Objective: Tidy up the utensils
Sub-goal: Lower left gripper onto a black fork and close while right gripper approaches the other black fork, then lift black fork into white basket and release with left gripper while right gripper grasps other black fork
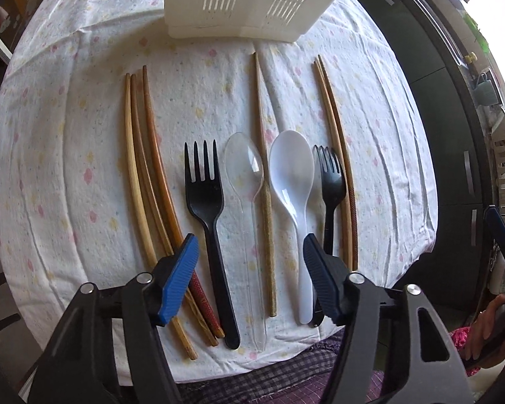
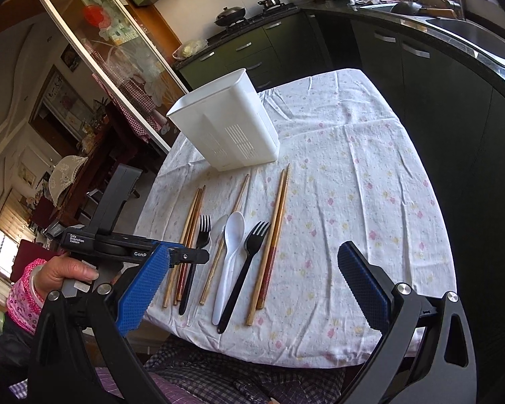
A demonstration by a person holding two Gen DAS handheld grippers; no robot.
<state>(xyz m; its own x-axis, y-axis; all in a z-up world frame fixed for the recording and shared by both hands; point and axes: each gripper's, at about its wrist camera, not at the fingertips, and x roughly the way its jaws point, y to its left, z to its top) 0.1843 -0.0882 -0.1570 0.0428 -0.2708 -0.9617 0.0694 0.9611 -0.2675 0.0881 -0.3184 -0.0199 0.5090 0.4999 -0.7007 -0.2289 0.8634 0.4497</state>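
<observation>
Utensils lie in a row on the flowered tablecloth: three chopsticks (image 1: 144, 175) at left, a black fork (image 1: 207, 208), a clear spoon (image 1: 245, 168), a single chopstick (image 1: 264, 175), a white spoon (image 1: 293, 181), a smaller black fork (image 1: 331, 181) and two chopsticks (image 1: 340, 155) at right. A white slotted utensil holder (image 1: 245, 0) stands behind them; it also shows in the right wrist view (image 2: 229, 121). My left gripper (image 1: 250, 266) is open and empty, low over the handles of the fork and spoons. My right gripper (image 2: 252, 286) is open and empty, above the table's near edge.
The table (image 2: 370, 202) is small and round-edged, with dark kitchen cabinets (image 2: 454, 101) close on the right. A glass cabinet door (image 2: 111, 54) and furniture stand to the left. My lap in checked cloth (image 1: 286, 370) is at the near edge.
</observation>
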